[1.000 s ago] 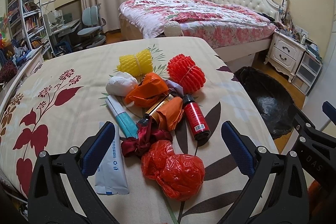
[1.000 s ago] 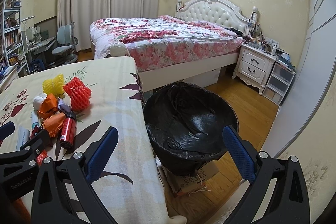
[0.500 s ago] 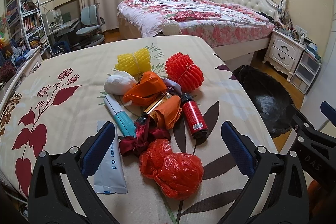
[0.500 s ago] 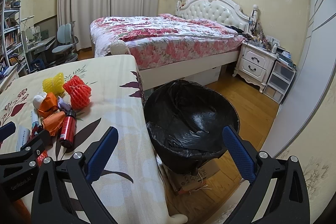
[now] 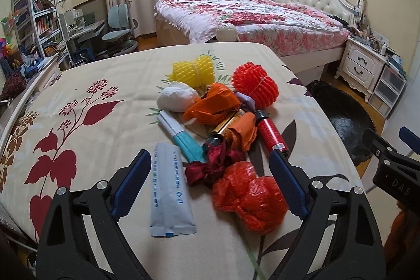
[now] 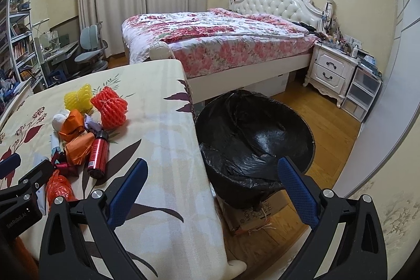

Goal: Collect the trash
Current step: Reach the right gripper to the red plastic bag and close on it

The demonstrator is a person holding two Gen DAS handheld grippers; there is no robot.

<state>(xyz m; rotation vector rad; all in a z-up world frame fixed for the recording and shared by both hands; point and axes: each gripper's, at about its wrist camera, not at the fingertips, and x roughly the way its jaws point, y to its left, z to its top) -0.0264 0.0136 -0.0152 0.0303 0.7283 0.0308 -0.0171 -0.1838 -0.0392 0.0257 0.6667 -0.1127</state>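
A pile of trash lies on the flowered bedspread [image 5: 105, 80]: a crumpled red plastic bag [image 5: 249, 198], a dark red ribbon [image 5: 210, 169], a white packet [image 5: 169, 190], a teal tube [image 5: 181, 138], a red can [image 5: 270, 133], orange wrappers [image 5: 215, 106], and yellow [image 5: 194, 70] and red foam nets [image 5: 256, 85]. My left gripper [image 5: 208, 167] hovers over the near end of the pile. Its jaws are closing, with the ribbon and red bag between them, untouched. My right gripper [image 6: 212, 167] stands open and empty over the bed's edge, beside the black-lined bin [image 6: 252, 138].
The bin stands on a cardboard box [image 6: 252, 217] on the wooden floor, right of the bedspread. Behind are a second bed [image 6: 223, 38], a white nightstand [image 6: 330, 70], plastic drawers [image 6: 362, 93], and a desk with chair [image 5: 118, 30] and bookshelf [image 5: 34, 9] at left.
The left gripper's jaws have drawn slightly closer together around the near end of the pile. The right wrist view has tipped slightly; nothing in the pile has moved.
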